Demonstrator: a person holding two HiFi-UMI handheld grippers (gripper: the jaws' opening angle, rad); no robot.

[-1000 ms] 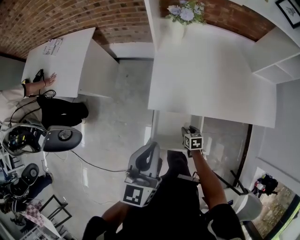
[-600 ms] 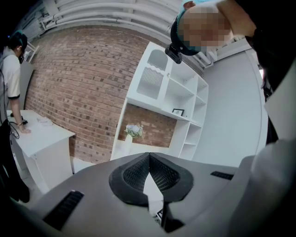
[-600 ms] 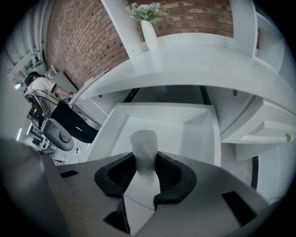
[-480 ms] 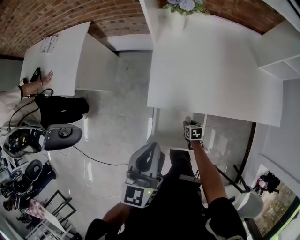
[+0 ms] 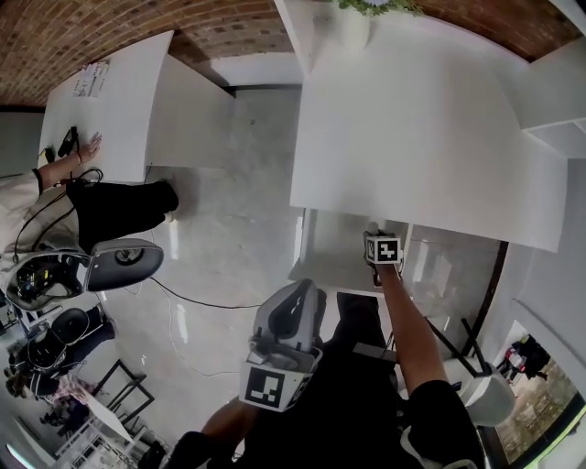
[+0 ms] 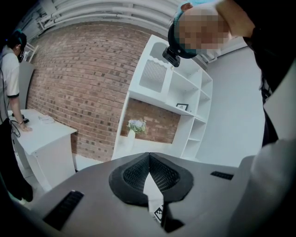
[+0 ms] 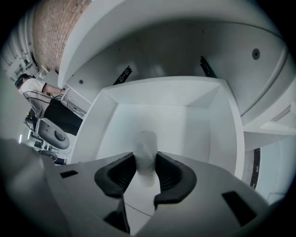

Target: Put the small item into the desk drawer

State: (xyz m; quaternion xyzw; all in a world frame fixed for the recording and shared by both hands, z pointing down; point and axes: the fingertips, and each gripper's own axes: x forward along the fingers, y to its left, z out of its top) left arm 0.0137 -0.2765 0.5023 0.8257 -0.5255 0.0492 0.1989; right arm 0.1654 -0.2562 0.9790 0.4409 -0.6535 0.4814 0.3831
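In the right gripper view my right gripper (image 7: 146, 172) is shut on a small pale item (image 7: 146, 150), which sticks out past the dark pads. It hangs above the open white drawer (image 7: 217, 122); the drawer floor in sight holds nothing. In the head view the right gripper (image 5: 375, 236) reaches to the drawer (image 5: 325, 261) under the front edge of the white desk (image 5: 412, 137). My left gripper (image 5: 295, 298) is held low near the body. In its own view the left gripper (image 6: 149, 159) has its pads touching, with nothing between them.
A second white desk (image 5: 110, 101) stands at the left, where a person (image 5: 55, 188) rests a hand. An office chair (image 5: 119, 261) and a floor cable (image 5: 201, 302) lie left of me. A vase of flowers (image 5: 357, 23) stands at the desk's back; white shelves (image 5: 554, 101) are at the right.
My right gripper has moved forward with the item, closer under the desk's front edge and over the drawer. The left gripper has stayed near the body.
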